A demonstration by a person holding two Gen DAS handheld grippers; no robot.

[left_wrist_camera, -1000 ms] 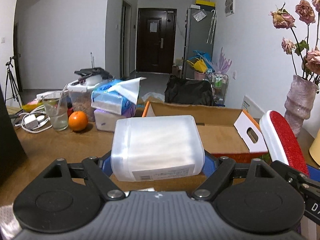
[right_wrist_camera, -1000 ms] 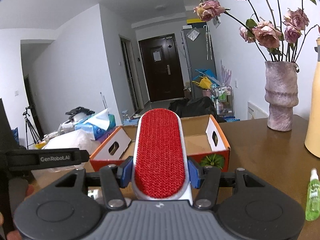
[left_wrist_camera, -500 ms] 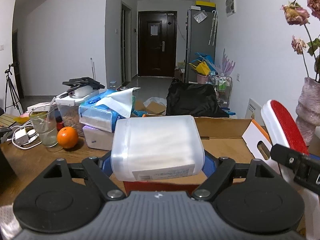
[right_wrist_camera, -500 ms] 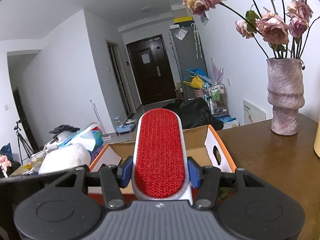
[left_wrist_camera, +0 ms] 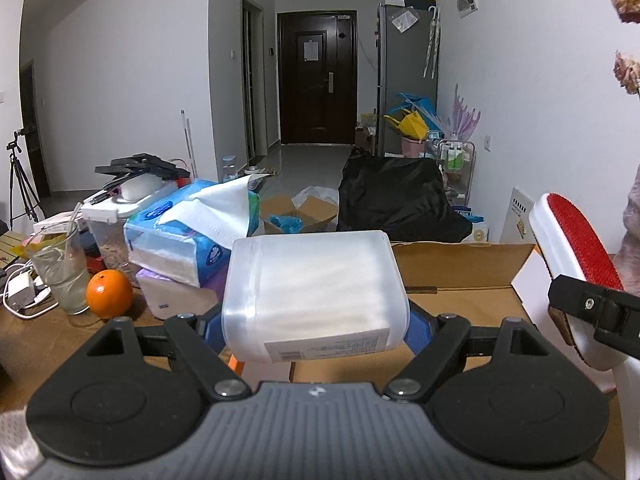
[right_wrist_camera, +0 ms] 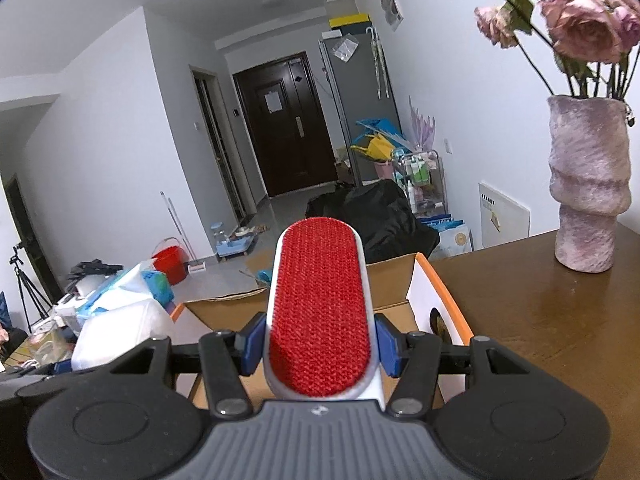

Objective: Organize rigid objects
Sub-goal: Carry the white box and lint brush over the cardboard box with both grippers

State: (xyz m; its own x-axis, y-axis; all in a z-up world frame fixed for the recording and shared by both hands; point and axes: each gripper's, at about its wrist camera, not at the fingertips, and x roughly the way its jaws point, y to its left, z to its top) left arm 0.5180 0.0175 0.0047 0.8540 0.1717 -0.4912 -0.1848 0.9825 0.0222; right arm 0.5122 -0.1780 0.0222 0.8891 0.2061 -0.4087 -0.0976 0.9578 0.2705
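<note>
Over the wooden table (right_wrist_camera: 560,320), an open cardboard box (left_wrist_camera: 460,304) lies under both grippers. Above it the left gripper (left_wrist_camera: 316,320) is clamped on a translucent plastic container (left_wrist_camera: 314,292), and the right gripper (right_wrist_camera: 318,344) is clamped on a red lint brush (right_wrist_camera: 320,304).

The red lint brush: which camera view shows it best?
The right wrist view. There the red lint brush lies centred between the right gripper's blue pads, its whole red face visible. The left wrist view shows it only at the right edge, from the side, partly hidden by the right gripper's black finger.
</note>
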